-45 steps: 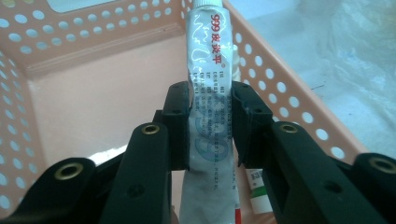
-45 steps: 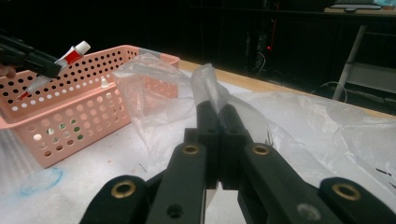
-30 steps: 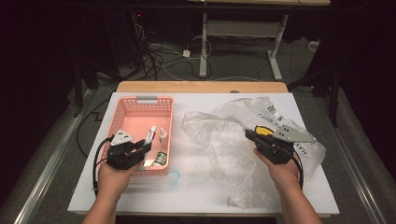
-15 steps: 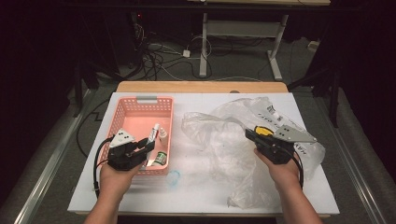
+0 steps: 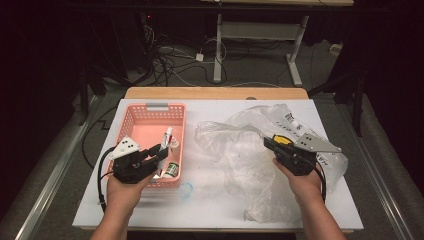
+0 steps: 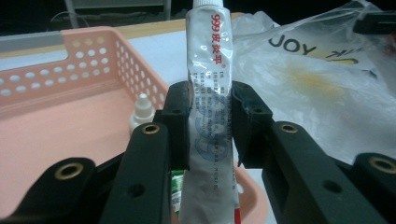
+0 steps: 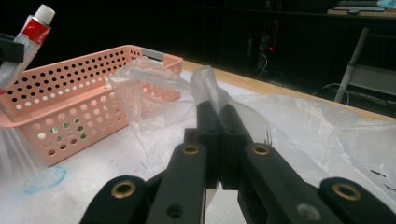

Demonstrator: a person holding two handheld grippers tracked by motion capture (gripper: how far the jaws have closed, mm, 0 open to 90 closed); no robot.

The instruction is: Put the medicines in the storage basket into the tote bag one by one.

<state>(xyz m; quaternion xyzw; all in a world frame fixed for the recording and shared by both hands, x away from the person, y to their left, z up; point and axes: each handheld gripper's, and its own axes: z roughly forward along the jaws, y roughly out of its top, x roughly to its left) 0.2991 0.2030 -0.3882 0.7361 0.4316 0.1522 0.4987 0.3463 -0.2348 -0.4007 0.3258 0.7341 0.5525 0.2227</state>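
Observation:
My left gripper (image 5: 158,151) (image 6: 210,100) is shut on a white ointment tube (image 6: 208,56) with red print. It holds the tube upright over the near right corner of the pink basket (image 5: 150,108). From the right gripper view the tube's white cap and red band (image 7: 36,24) rise above the basket (image 7: 70,88). My right gripper (image 5: 269,143) (image 7: 218,112) is shut on a fold of the clear plastic bag (image 5: 240,147) (image 7: 159,88), which lies crumpled across the table's right half.
A small white dropper bottle (image 6: 142,106) (image 5: 174,143) and a green-labelled item (image 5: 172,170) lie in the basket. A faint blue ring (image 5: 186,190) sits on the white table (image 5: 210,210) just in front of the basket. Printed packets show through the bag (image 6: 299,46).
My left gripper has lifted the tube slightly above the basket. The right gripper and the bag have stayed where they were.

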